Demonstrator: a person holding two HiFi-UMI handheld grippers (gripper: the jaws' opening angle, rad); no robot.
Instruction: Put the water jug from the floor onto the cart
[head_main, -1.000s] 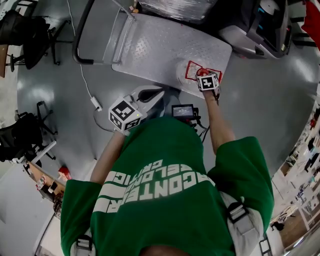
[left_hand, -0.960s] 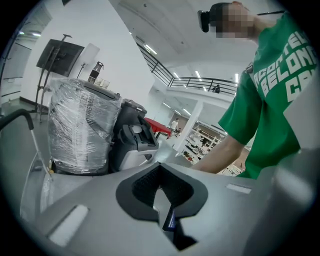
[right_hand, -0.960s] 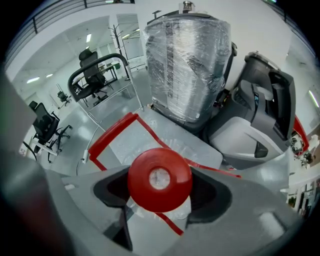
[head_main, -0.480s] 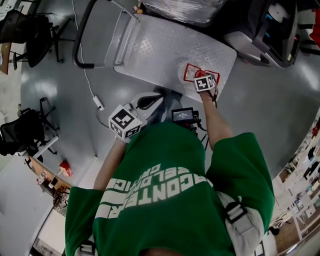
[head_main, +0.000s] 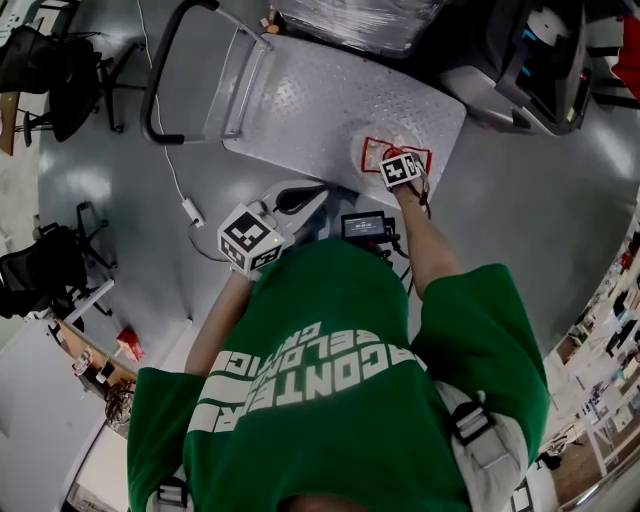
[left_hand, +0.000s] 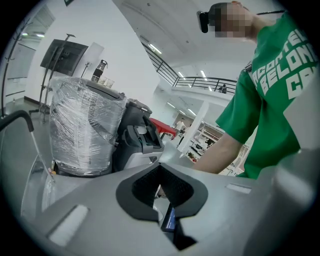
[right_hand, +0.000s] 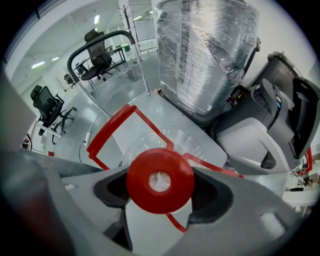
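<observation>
So the right gripper is clamping the round red screw cap of the clear plastic water jug with the red carry frame, with its jaws sitting snug on either side of the cap. The jug is hanging or sitting over the near right corner of the silver tread-plate platform cart, and honestly I'm not seeing whether its base is touching the deck. If it were me, I'd be lowering it dead vertical and keeping the cap level so it isn't slipping out of the pads. I'd only be easing the jaws apart once the base is resting flat, well in from the edge. The left gripper is idling by the person's waist, jaws pretty much together with nothing in them. As for contents, the jug is looking see-through right down to the deck, so I'm not calling how much water is in it. A big shrink-wrapped bundle is standing at the cart's far side.
</observation>
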